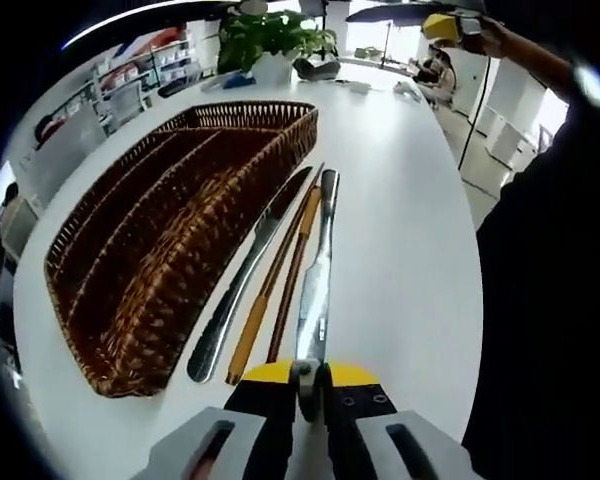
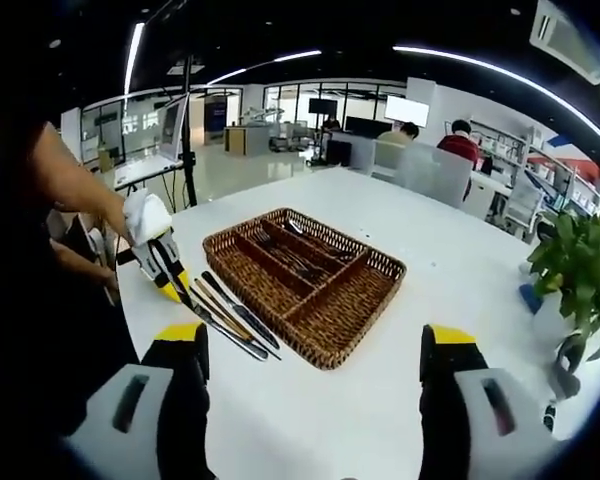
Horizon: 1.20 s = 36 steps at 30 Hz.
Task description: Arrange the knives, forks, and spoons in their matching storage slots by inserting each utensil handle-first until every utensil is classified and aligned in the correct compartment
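Observation:
A brown wicker tray with long slots lies on the white table, left of my left gripper. That gripper is shut on the near end of a long silver utensil. Beside it lie a silver knife and two wooden-handled pieces. In the right gripper view the tray holds some silver utensils in its far slots. The left gripper touches the loose utensils at the tray's left. My right gripper hangs open above the table, nothing between its jaws.
A potted plant stands beyond the tray's far end, also at the right. The table's curved edge runs close on the right. A person's arm holds the left gripper. People sit at desks behind.

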Available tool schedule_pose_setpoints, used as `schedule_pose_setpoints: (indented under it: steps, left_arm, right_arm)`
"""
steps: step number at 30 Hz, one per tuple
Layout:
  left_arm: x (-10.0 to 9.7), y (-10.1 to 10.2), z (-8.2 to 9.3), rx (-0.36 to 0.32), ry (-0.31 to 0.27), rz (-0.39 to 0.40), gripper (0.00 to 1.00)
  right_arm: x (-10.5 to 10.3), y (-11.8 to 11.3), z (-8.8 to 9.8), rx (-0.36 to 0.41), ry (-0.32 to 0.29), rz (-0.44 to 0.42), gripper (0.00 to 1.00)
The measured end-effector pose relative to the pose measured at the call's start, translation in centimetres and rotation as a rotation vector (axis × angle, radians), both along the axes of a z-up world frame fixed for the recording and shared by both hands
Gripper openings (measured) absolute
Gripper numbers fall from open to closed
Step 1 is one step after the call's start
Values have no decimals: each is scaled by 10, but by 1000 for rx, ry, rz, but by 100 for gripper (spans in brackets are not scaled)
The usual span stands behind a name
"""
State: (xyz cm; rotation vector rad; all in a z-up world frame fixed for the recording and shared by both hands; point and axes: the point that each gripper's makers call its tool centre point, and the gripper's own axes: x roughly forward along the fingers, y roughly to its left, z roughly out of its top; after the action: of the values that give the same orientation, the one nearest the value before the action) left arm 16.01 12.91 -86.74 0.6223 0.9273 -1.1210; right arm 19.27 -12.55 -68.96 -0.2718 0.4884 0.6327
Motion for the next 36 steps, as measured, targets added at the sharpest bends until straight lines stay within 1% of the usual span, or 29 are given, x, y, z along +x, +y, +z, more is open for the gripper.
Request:
schedule_pose_setpoints:
  steps: [2,3,5,6,8,9,11,12,14,15,16,17,18,19,20,21,22,23,24,25,26,28,29,30,31,32,33,34,36]
  left_arm:
    - [-2,0,1,5,-6,-14,7]
    - [-1,1,5,15,-25,-30,0]
    - [-2,-1,7,-6,-10,-7,0]
    - [-2,-3,7,-11,0,-18,0]
    - [-3,-1,3,16,-7,-45,0]
    - [-4,0,2,19,3,-43,0]
    - [-14,0,-2,24,82,-9,0]
    - [-14,-2,-3,18,81,-2,6]
    - [-22,-10,-1,-10,150,78,26]
    - [-29,-19,4,-41,205,124,31]
    - [-31,-24,7,-51,215,148,36]
    - [-31,-29,9,-66,192,155,43]
    - [-39,-36,12,-60,187,138,44]
    - [-45,-41,12,-57,183,128,43]
    - [-49,-43,8,-22,143,78,41]
    - [-51,-39,4,27,110,57,38]
    - [-52,-34,-3,87,93,39,34]
    - [-54,-33,-7,102,91,32,31]
    - [-47,-39,-3,49,43,29,27]
    - [-47,-33,-2,69,63,62,24]
    - [-46,-32,-2,66,87,85,22]
    - [-41,-25,-2,88,63,29,15]
    - [-35,-17,-3,122,28,1,11]
    - [-33,-16,-3,110,42,18,12]
    - [-33,-13,-2,103,78,45,14]
    - [-35,-12,-1,97,91,49,19]
    - [-36,-14,2,71,110,45,21]
    - [-39,-17,6,52,136,74,22]
    - [-45,-27,12,9,147,90,24]
  right_arm:
    - [0,1,1,2,-2,2,88]
    - [0,1,1,3,-3,4,88]
    - [0,2,1,3,-2,5,88]
    - [0,2,0,4,-2,6,88]
    - [0,1,-1,4,1,8,88]
    - [0,1,-1,4,0,8,88]
    - [0,2,0,6,0,9,88]
    - [0,2,0,6,-1,9,88]
    - [0,1,0,8,-1,7,88]
    - [-1,0,-1,8,1,4,88]
    - [-1,0,-1,9,2,3,88]
    - [-1,0,-2,10,3,1,88]
    - [-1,-1,-2,11,3,-1,88]
    - [-2,-1,-3,12,4,-2,88]
    - [-2,0,-3,14,5,-4,88]
    - [-2,0,-3,14,6,-4,88]
    - [-2,1,-4,15,6,-1,88]
    - [-2,2,-4,14,5,0,88]
    - [-3,2,-3,15,4,2,88]
    - [-3,3,-3,16,4,3,88]
    - [-3,3,-3,17,4,3,88]
    - [-3,4,-3,17,2,4,88]
    - [-4,4,-3,17,2,5,88]
    - [-4,4,-3,16,3,5,88]
    - [-4,3,-3,15,3,5,88]
    - [-5,3,-3,15,2,4,88]
    - [-5,3,-3,16,2,3,88]
    - [-6,3,-3,16,3,2,88]
    - [-7,2,-4,13,6,1,88]
